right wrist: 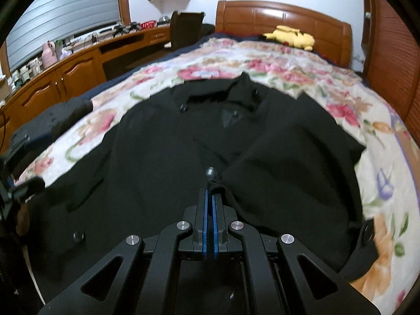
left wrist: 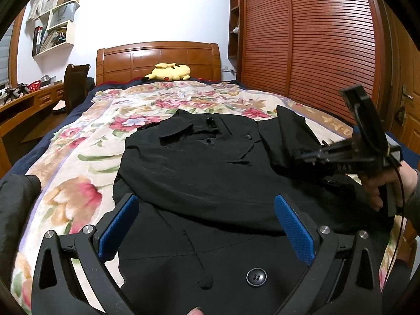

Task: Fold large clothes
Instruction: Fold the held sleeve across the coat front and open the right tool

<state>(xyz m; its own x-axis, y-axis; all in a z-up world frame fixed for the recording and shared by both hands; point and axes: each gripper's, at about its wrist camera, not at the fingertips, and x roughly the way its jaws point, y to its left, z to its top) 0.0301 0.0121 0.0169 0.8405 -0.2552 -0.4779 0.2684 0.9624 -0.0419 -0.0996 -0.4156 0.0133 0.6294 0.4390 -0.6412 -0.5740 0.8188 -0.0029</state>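
Tongs [right wrist: 210,197] angled downward, pinching coat sleeve [right wrist: 288,173]

Your coat [left wrist: 210,173] lies spread on the bedspread [left wrist: 86,141], collar toward the headboard [left wrist: 157,60]. A plush toy [left wrist: 168,73] sits on the bed just before that headboard. In your left view, the desk [left wrist: 29,105] and chair [left wrist: 76,84] stand left of the bed, the wardrobe [left wrist: 315,39] right. Your right gripper [left wrist: 312,156] sits over the coat's right side, its sleeve [left wrist: 291,131] folded onto the body.
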